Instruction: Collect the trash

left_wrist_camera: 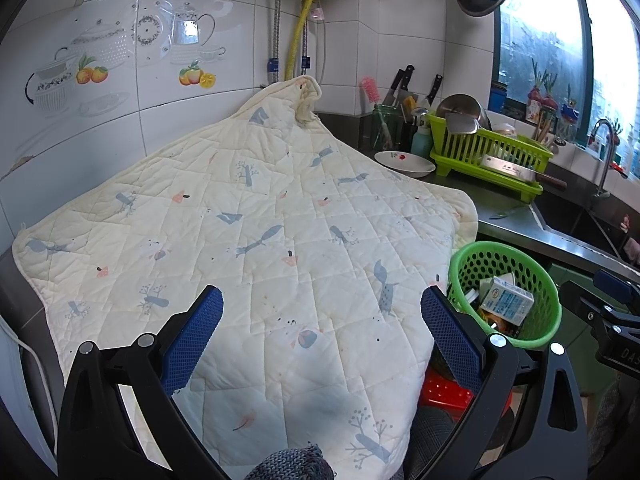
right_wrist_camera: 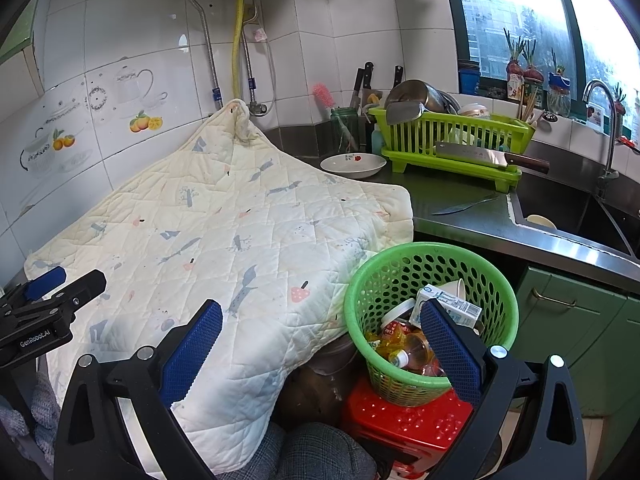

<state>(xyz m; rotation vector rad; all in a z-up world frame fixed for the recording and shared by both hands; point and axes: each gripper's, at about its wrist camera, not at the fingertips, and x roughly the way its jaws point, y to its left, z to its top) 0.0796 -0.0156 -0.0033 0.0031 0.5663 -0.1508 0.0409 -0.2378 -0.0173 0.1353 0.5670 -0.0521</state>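
Left gripper (left_wrist_camera: 322, 312) jaws spread, empty, above cream quilted cloth (left_wrist_camera: 248, 240); right gripper (right_wrist_camera: 322, 314) likewise spread, empty | trash, including white carton (right_wrist_camera: 450, 306), fills green perforated plastic basket (right_wrist_camera: 360, 292) atop red stool (right_wrist_camera: 404, 420) | risk: nudging could topple basket

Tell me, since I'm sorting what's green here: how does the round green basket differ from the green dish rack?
The basket is round with hole-pattern walls; the dish rack is rectangular and slatted. The basket sits low on a red stool and holds trash; the rack sits on the counter and holds dishes. Both are green plastic.
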